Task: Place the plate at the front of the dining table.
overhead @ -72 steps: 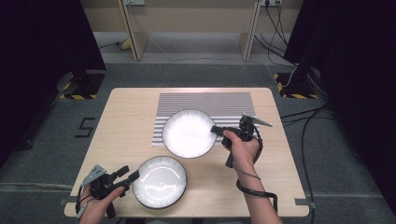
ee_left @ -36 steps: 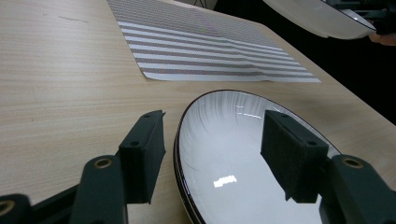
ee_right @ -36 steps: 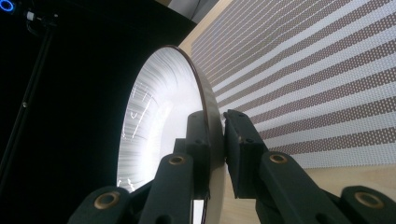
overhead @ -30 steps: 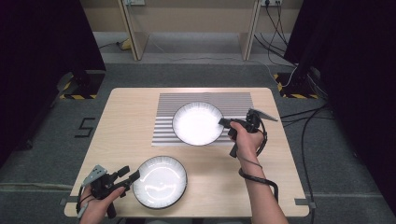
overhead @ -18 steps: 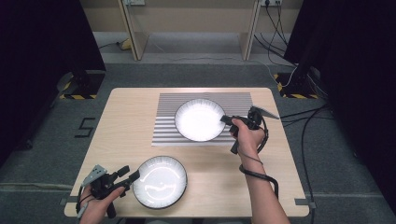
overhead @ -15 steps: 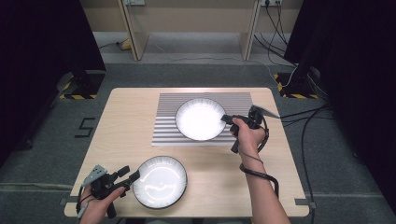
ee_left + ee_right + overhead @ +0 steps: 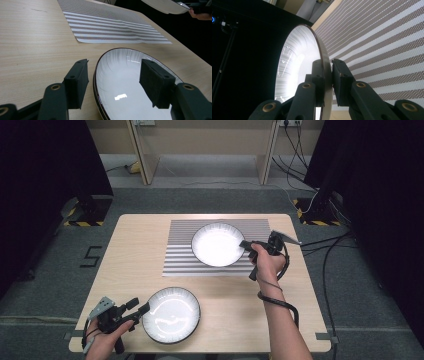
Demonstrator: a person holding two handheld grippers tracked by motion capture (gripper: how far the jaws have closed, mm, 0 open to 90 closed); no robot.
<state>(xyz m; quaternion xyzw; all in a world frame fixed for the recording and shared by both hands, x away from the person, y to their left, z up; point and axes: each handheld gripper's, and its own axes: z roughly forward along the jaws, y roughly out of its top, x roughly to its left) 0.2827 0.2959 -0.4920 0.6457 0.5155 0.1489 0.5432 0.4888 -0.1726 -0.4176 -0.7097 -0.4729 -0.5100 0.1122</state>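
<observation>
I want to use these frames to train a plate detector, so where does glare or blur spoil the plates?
High view: both the held plate and the near plate blow out to flat white. Left gripper view: the near plate is sharp, with small lamp reflections; the striped mat softens farther off. Right gripper view: the held plate glares white against a dark background.

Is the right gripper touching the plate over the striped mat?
Touching. The right gripper view shows the right gripper with both pads clamped on the rim of the plate.
</observation>
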